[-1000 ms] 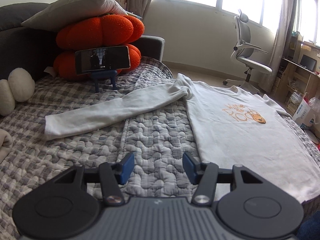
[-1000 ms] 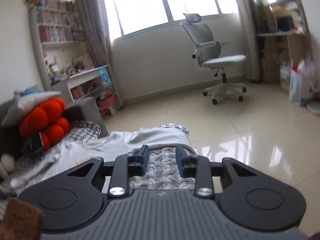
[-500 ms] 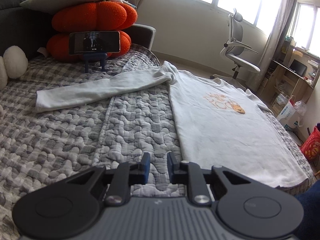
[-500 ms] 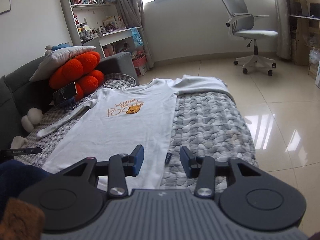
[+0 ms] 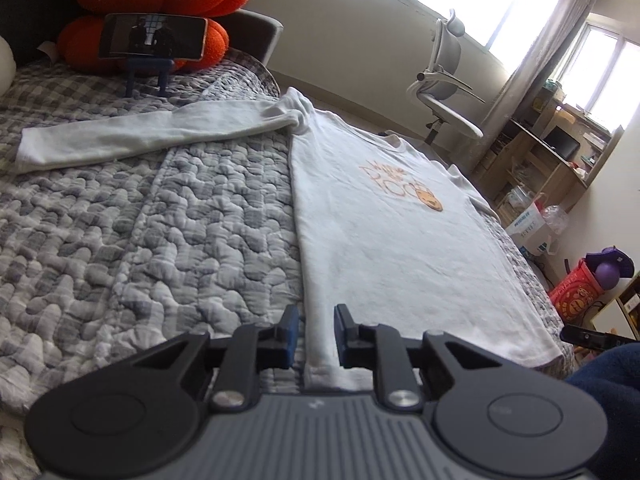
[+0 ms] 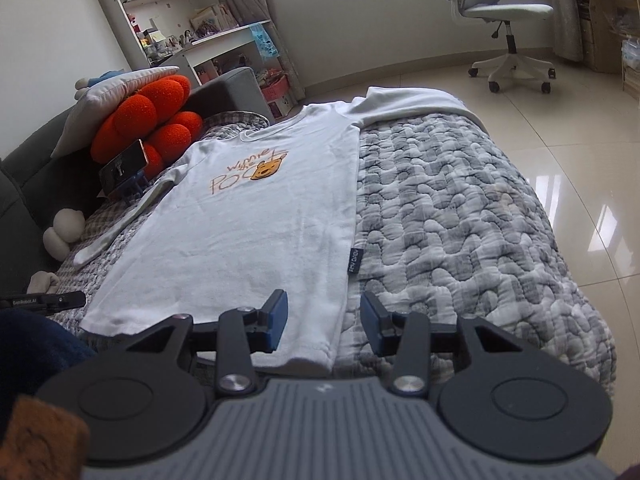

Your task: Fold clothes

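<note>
Left wrist view: white long-sleeved cotton shirt (image 5: 392, 240) flat on grey puckered quilt (image 5: 140, 240) | orange plush cushions (image 5: 160, 4) beyond sleeve | left gripper (image 5: 314, 330) jaws narrowly apart astride hem corner | right gripper (image 6: 323, 318) jaws apart.

Both of the 2 fisheye views sit just behind their own gripper fingers, low and close over the bed's near end, tilted downward. The left gripper (image 5: 314, 330) camera looks along the shirt (image 5: 384, 232) from its left hem corner – towards the windows and desk. The right gripper (image 6: 323, 322) camera looks from the right hem corner towards the bookshelf (image 6: 168, 4). Shared: the shirt, quilt (image 6: 452, 208), orange cushion (image 5: 160, 12), phone (image 5: 154, 36), office chair (image 6: 504, 20).
</note>
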### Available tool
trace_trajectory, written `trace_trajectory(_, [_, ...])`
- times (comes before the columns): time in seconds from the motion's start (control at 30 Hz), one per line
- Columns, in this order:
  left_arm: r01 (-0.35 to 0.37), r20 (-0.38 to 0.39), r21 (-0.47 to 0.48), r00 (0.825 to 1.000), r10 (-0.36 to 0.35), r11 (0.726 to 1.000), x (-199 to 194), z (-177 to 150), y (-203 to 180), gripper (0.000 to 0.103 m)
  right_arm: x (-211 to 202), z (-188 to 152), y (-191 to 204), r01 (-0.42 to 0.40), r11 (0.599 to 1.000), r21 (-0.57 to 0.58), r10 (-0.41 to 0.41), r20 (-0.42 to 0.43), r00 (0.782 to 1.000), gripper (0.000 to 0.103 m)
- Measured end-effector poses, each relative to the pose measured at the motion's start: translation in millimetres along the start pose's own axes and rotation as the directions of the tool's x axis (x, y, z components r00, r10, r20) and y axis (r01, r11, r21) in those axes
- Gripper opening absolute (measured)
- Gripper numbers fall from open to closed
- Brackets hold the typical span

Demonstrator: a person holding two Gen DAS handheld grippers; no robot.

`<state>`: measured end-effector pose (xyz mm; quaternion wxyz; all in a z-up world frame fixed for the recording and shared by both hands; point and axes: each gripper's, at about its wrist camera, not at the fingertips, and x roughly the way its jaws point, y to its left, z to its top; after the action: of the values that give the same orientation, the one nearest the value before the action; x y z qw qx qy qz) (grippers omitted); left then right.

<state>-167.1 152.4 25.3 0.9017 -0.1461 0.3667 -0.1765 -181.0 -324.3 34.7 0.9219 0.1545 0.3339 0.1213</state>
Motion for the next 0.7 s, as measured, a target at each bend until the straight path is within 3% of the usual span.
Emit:
trace_trajectory(0.17, [-0.006, -0.038, 0.013, 0.999, 0.006, 1.000, 13, -4, -4, 0.020, 8, -10, 0, -0.002, 1.000, 0.020, 0.003, -0.040, 0.999, 0.045])
trace_trajectory(0.37, [-0.008, -0.048, 0.038, 0.999, 0.010, 0.999, 13, -3, -8, 0.020, 13, -17, 15, 0.009, 0.999, -0.047, -0.011, -0.046, 0.999, 0.046])
trace_trajectory(0.43, [-0.005, -0.047, 0.028, 0.999, 0.006, 1.000, 12, -2, -7, 0.022, 14, -16, 17, 0.008, 0.999, -0.053, -0.011, -0.052, 0.999, 0.037])
trace_trajectory(0.5, [-0.007, -0.049, 0.016, 0.999, 0.007, 1.000, 14, -4, -4, 0.031, 15, -15, 19, 0.011, 0.998, -0.060, -0.014, -0.058, 0.998, 0.031])
trace_trajectory(0.7, [0.006, -0.049, 0.013, 0.999, -0.005, 1.000, 16, -4, -5, 0.040, 19, -17, 20, 0.029, 0.998, -0.056, -0.032, -0.056, 0.998, 0.028])
